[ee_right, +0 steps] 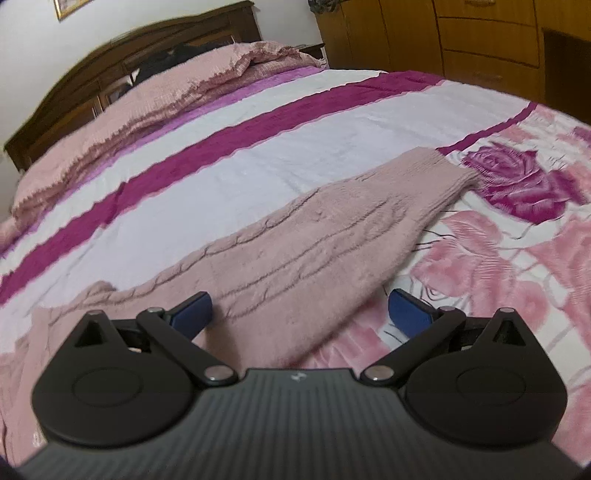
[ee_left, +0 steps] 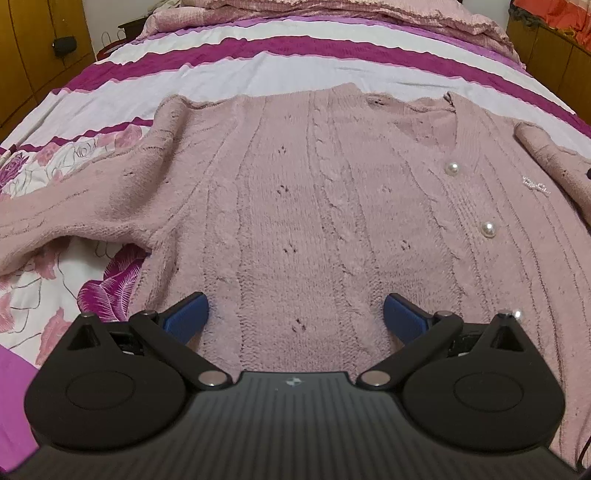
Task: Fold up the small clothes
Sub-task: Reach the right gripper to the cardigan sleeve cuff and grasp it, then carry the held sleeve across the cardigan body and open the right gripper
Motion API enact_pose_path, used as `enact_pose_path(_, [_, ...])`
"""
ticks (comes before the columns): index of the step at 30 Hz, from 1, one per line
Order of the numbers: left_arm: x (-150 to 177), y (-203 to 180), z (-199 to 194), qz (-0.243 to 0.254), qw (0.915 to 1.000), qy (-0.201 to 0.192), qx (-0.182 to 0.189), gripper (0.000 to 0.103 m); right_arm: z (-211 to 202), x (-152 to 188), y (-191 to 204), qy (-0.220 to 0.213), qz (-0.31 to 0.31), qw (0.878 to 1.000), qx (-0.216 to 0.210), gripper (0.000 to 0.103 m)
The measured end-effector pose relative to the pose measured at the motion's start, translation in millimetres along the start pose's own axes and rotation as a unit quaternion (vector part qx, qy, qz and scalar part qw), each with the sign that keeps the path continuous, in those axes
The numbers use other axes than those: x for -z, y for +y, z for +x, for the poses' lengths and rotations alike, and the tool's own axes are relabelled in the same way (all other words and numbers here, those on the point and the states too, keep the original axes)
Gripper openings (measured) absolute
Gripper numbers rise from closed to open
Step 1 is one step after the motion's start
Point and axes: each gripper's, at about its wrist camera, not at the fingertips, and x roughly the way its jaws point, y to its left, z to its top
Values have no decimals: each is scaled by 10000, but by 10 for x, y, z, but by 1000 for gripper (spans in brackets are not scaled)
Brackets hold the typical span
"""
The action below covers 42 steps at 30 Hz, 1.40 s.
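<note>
Lying flat on the floral bedspread, the pink cardigan is spread out; the left gripper and right gripper are held wide open above it, gripping nothing.

Bedspread: we see white and magenta stripes across the far half of the bed, and pink and purple roses printed on the near part.
Blanket: pink, with a frilled edge, lying across the head of the bed over the pillows.
Headboard: dark wood with an arched top, behind the blanket; we make out something dark lying on top of the blanket near it.
Wardrobe: light brown wood, with drawers, beside the bed.
Picture frame: we catch only its lower corner on the white wall above the headboard.
Orange cloth: on wooden furniture at the far corner.
</note>
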Motion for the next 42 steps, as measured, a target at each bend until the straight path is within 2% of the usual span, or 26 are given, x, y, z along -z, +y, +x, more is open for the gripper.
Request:
enact_pose_path(8, [2, -33, 43, 66, 10000, 6, -51, 103, 120, -15, 36, -227, -104, 9997, -10, 102])
enact_pose_path(10, [3, -34, 45, 74, 10000, 8, -58, 103, 128, -39, 29, -316, -80, 9995, 1, 84])
enact_pose_path(12, [3, -35, 43, 82, 9999, 6, -58, 103, 125, -66, 39, -367, -151, 9992, 105, 44])
enact_pose_path(14, [3, -34, 42, 85, 9999, 5, -55, 103, 113, -96, 38, -341, -157, 9993, -69, 19])
enact_pose_path(15, [4, -31, 40, 91, 9999, 4, -52, 103, 98, -114, 39, -315, -150, 9992, -181, 18])
enact_pose_path(20, [6, -20, 27, 113, 9999, -8, -29, 103, -120, -170, 35, -572, -199, 9979, -226, 17])
enact_pose_path(30, [-19, 11, -45, 38, 10000, -4, -12, 103, -740, -444, 22, -1088, -64, 9907, -819, 16])
enact_pose_path(42, [17, 151, -268, -8, 9997, -197, -119, 103, -1200, -398, 536, -1222, -309, 9802, -1524, 16])
